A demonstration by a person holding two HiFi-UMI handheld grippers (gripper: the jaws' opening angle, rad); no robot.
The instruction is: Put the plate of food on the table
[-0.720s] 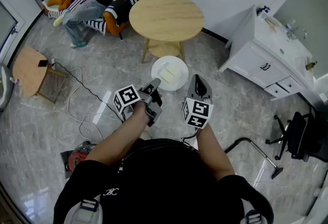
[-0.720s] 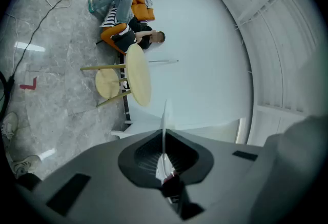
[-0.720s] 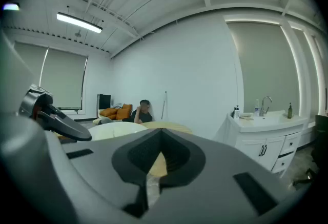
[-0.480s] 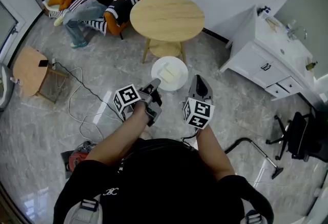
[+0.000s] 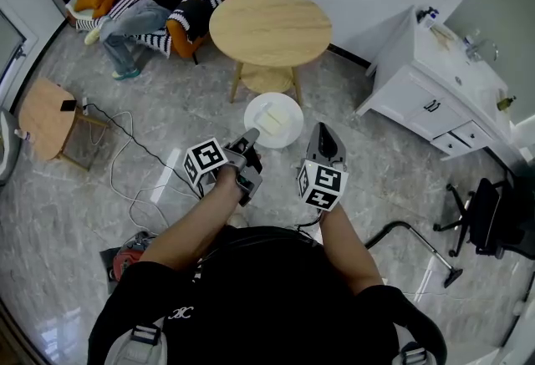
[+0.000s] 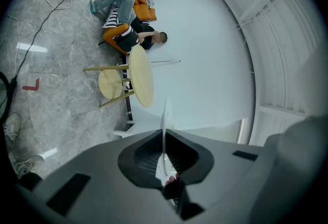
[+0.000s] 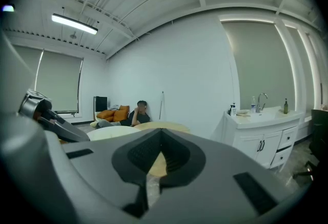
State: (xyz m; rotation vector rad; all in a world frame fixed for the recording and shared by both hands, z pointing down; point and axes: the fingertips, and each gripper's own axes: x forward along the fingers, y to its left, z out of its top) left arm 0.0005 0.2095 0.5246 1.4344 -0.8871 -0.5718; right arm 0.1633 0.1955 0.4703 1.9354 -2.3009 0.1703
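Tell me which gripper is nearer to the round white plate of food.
Left. The left gripper is clamped on the near rim of the round white plate. The right gripper hangs just to the right of the plate, not touching it.

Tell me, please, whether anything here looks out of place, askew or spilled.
Nothing looks spilled or damaged. The plate of food hangs over the floor, clamped only at its rim by the left gripper, short of the round table. A loose cable also trails across the floor.
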